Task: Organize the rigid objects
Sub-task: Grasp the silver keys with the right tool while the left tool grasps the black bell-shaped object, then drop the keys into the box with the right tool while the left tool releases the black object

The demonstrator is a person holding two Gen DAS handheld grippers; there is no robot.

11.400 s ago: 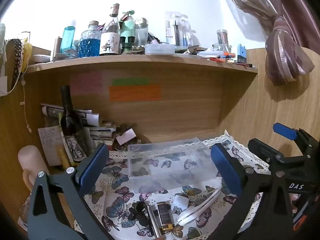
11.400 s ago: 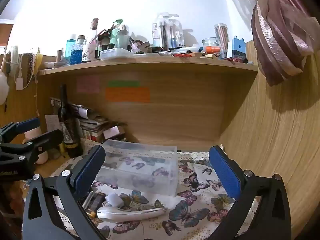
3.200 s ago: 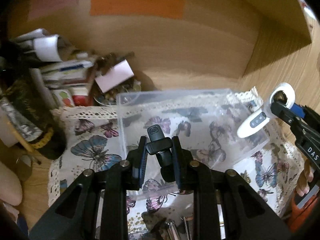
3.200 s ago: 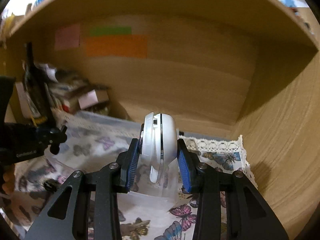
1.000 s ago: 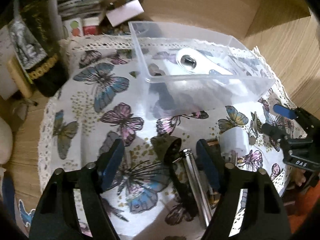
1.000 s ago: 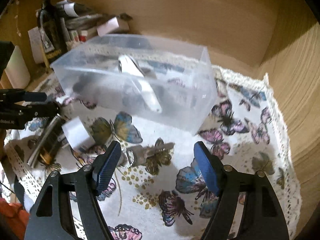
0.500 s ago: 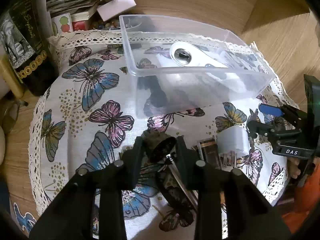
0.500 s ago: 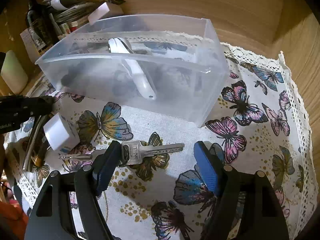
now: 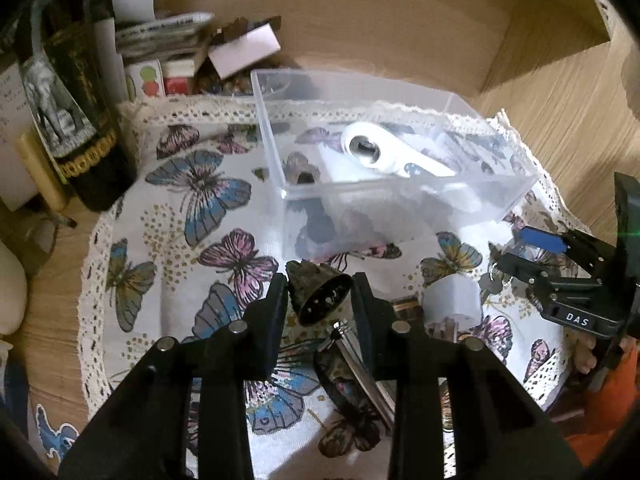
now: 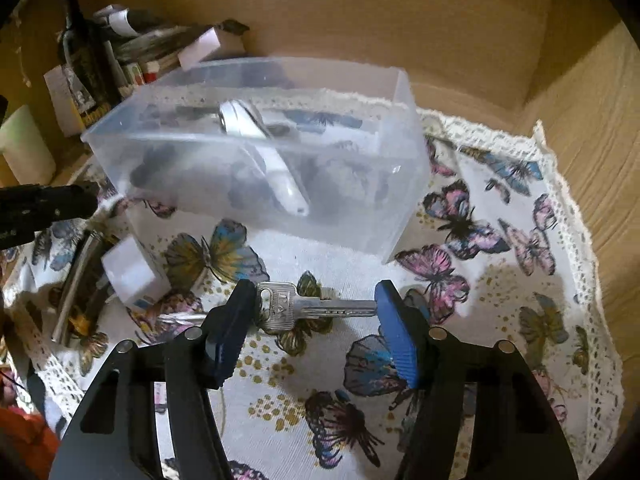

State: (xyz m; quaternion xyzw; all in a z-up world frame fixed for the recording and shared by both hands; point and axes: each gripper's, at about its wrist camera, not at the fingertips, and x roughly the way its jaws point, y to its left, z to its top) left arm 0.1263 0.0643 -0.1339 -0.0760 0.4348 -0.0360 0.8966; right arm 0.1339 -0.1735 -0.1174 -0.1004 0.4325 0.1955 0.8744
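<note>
Butterfly-print cloth [image 10: 500, 288], lace-edged, spread over wooden bench [image 9: 56, 336]. Clear plastic box [image 10: 360, 200], rectangular, rigid, toward back edge of cloth; already holding white elongated device [image 9: 384, 154] and dark items.

Left gripper [image 9: 320, 300]: fingers [image 9: 276, 304] pressed onto dark ribbed bell-shaped cap [image 9: 318, 294], open end facing camera, near middle of cloth, just in front of box.

Right gripper [image 10: 316, 316]: fingers [image 10: 394, 332] spread, straddling silver key [image 10: 304, 308] flat on cloth near front edge. Key's long axis crosswise, running finger to finger, bow at left finger, tip at right. Closing likely to squeeze key end to end; slip possible on thin smooth metal.

White cube-shaped plug [image 10: 134, 276] and metal cylinder [image 10: 76, 284] loose near left edge.
</note>
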